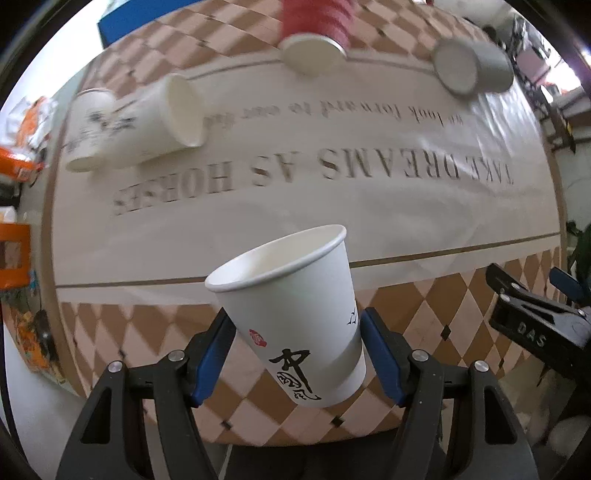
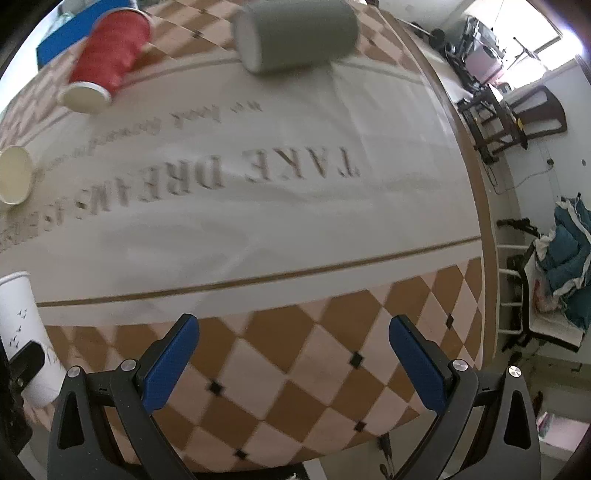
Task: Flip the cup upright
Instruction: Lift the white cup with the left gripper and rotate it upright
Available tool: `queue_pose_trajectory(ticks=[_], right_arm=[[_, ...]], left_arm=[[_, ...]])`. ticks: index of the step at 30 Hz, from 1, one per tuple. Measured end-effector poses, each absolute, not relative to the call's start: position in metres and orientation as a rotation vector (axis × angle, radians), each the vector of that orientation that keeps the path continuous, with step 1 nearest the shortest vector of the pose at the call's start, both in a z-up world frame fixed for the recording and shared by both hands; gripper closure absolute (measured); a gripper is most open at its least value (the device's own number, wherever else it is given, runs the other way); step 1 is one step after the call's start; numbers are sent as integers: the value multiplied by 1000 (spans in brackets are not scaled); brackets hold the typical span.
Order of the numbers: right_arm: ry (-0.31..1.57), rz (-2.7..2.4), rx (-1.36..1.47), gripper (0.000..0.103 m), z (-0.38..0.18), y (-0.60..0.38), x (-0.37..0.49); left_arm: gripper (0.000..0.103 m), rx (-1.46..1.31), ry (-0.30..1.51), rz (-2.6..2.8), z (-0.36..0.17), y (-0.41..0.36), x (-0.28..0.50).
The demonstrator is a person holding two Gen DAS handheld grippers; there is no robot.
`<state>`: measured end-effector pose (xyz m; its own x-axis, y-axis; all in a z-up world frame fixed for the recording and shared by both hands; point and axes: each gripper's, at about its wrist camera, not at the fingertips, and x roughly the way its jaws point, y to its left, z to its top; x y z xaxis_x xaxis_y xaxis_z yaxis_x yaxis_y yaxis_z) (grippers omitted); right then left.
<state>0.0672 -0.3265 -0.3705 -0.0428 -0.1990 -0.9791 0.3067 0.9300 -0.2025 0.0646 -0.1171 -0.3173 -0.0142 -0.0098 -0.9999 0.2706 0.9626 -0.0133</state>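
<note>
White paper cup [image 1: 295,317], pinched between the left gripper [image 1: 297,354] pads near the table's front edge, tilts mouth up and leftward. Only the right wrist view shows the right gripper [image 2: 291,363] gaping wide, empty, above the checkered tablecloth [image 2: 295,387], chairs [image 2: 517,122] far right.

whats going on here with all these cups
A person is turning tipped cups upright with handheld tongs. The left tongs are shut on a white printed cup, mouth up but tilted, above the table. The right tongs are open, holding nothing. A red cup and a grey cup lie on their sides.
</note>
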Motion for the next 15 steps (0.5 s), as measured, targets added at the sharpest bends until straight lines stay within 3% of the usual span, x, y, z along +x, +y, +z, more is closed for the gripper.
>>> queue_pose_trajectory(ticks=[12, 15], right_arm=[[1614, -436, 119, 0, -388, -355, 49], [1616, -450, 129, 0, -390, -360, 49]], left_arm=[[34, 292, 1620, -250, -353, -154, 79], [18, 296, 1623, -245, -358, -162, 91]])
